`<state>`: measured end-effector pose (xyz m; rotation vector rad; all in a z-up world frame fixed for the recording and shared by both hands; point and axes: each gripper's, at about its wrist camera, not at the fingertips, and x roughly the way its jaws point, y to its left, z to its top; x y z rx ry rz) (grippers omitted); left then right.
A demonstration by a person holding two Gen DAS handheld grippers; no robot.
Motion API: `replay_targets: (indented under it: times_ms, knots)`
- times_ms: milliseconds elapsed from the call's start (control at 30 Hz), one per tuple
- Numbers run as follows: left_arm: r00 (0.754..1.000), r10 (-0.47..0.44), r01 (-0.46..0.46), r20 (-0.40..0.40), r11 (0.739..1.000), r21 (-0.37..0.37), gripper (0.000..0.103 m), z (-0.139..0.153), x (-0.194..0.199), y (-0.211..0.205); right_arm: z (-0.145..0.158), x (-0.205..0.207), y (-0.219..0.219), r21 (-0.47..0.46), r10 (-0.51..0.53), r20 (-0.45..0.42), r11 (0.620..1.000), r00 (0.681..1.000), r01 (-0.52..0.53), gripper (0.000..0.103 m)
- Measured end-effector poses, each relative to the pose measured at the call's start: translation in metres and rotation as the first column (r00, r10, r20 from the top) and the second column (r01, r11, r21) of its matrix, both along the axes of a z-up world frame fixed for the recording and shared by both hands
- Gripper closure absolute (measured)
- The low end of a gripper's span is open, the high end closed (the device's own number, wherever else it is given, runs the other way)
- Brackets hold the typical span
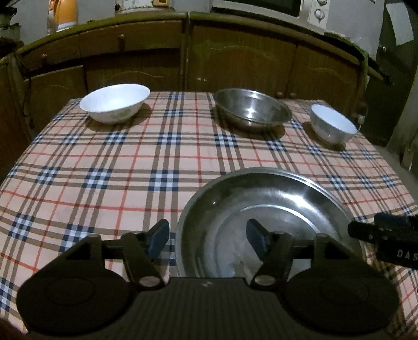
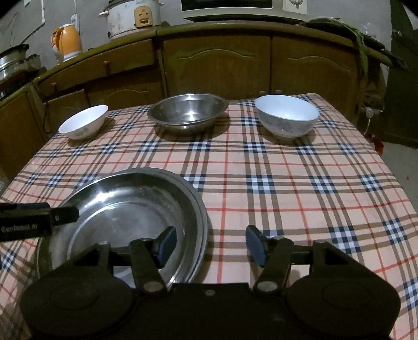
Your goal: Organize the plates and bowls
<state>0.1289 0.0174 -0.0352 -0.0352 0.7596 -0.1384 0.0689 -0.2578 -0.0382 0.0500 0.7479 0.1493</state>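
Observation:
A stack of steel plates lies at the near edge of the plaid table. My left gripper is open and empty, its jaws either side of the stack's left rim. My right gripper is open and empty, its jaws either side of the stack's right rim. Along the far edge stand a wide white bowl, a steel bowl and a deeper white bowl.
The plaid tablecloth covers the table. Brown cabinets run behind it, with a kettle, a rice cooker and a microwave on top. The table drops off at right.

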Motion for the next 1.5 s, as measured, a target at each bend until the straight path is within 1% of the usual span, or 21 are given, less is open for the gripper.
replay_targets:
  times_ms: [200,333,433,567,600,700,733,867,933,1033,1100,1167,1233,1333,1433,1500]
  knots:
    - [1.0,-0.008,0.008,0.0,1.0,0.004,0.03,-0.001,-0.002,0.0,-0.001,-0.009,-0.006,0.035,0.01,-0.017,0.999,1.0,-0.009,0.03]
    - [1.0,0.004,-0.003,-0.028,1.0,0.008,0.029,-0.007,0.0,0.003,-0.007,-0.012,-0.006,0.056,0.03,-0.034,0.998,0.999,-0.028,0.028]
    - [0.999,0.006,-0.005,-0.046,1.0,0.01,0.029,-0.012,0.001,0.004,-0.011,-0.012,-0.004,0.058,0.027,-0.049,0.998,0.998,-0.024,0.028]
    - [0.999,-0.007,0.007,-0.036,1.0,0.003,0.025,-0.011,-0.006,0.005,-0.008,-0.021,-0.004,0.084,0.074,-0.044,0.994,0.996,-0.07,0.027]
    - [1.0,-0.009,0.009,-0.03,1.0,0.006,0.024,-0.01,-0.007,0.006,-0.006,-0.025,-0.003,0.084,0.088,-0.038,0.993,0.995,-0.085,0.025]
    - [0.999,0.012,-0.011,-0.036,1.0,0.007,0.024,-0.013,-0.006,0.01,-0.009,-0.032,0.0,0.04,0.125,-0.036,0.992,0.992,-0.123,0.024]
    - [0.999,0.016,-0.016,-0.042,1.0,0.001,0.024,-0.014,-0.005,0.01,-0.011,-0.031,0.0,0.017,0.116,-0.039,0.993,0.993,-0.115,0.024]
    - [0.999,0.004,-0.004,-0.036,1.0,0.005,0.024,-0.014,-0.006,0.007,-0.016,-0.019,-0.002,-0.024,0.084,-0.029,0.996,0.996,-0.085,0.024]
    - [0.999,0.003,-0.003,-0.034,1.0,0.003,0.024,-0.014,-0.006,0.006,-0.018,-0.01,-0.002,-0.084,0.056,-0.01,0.995,0.998,-0.056,0.024]
    - [0.999,-0.003,0.003,-0.033,1.0,0.013,0.024,-0.014,-0.007,0.005,-0.017,0.002,-0.006,-0.098,0.024,0.014,0.995,1.0,-0.023,0.024]
    - [0.999,-0.005,0.006,-0.032,1.0,0.012,0.024,-0.014,-0.007,0.004,-0.015,0.004,-0.007,-0.084,0.009,0.02,0.996,1.0,-0.007,0.024]
    - [0.999,-0.005,0.006,-0.033,1.0,0.013,0.024,-0.015,-0.007,0.004,-0.014,0.001,-0.008,-0.055,0.025,0.019,0.998,1.0,-0.024,0.024]
    - [0.999,-0.006,0.007,-0.037,1.0,0.014,0.024,-0.016,-0.005,0.004,-0.016,-0.001,-0.009,-0.022,0.04,0.002,0.999,0.999,-0.04,0.024]
    - [0.999,-0.011,0.012,-0.042,1.0,0.018,0.025,-0.019,-0.002,0.003,-0.02,-0.002,-0.01,0.01,0.038,-0.018,0.999,0.999,-0.037,0.024]
    - [0.998,-0.019,0.019,-0.062,1.0,0.006,0.029,-0.025,0.005,0.002,-0.024,0.002,-0.011,0.068,0.035,-0.042,0.997,0.999,-0.032,0.024]
    - [0.996,-0.037,0.037,-0.075,0.999,-0.006,0.035,-0.028,0.01,0.0,-0.026,0.004,-0.009,0.091,0.043,-0.048,0.995,0.998,-0.039,0.025]
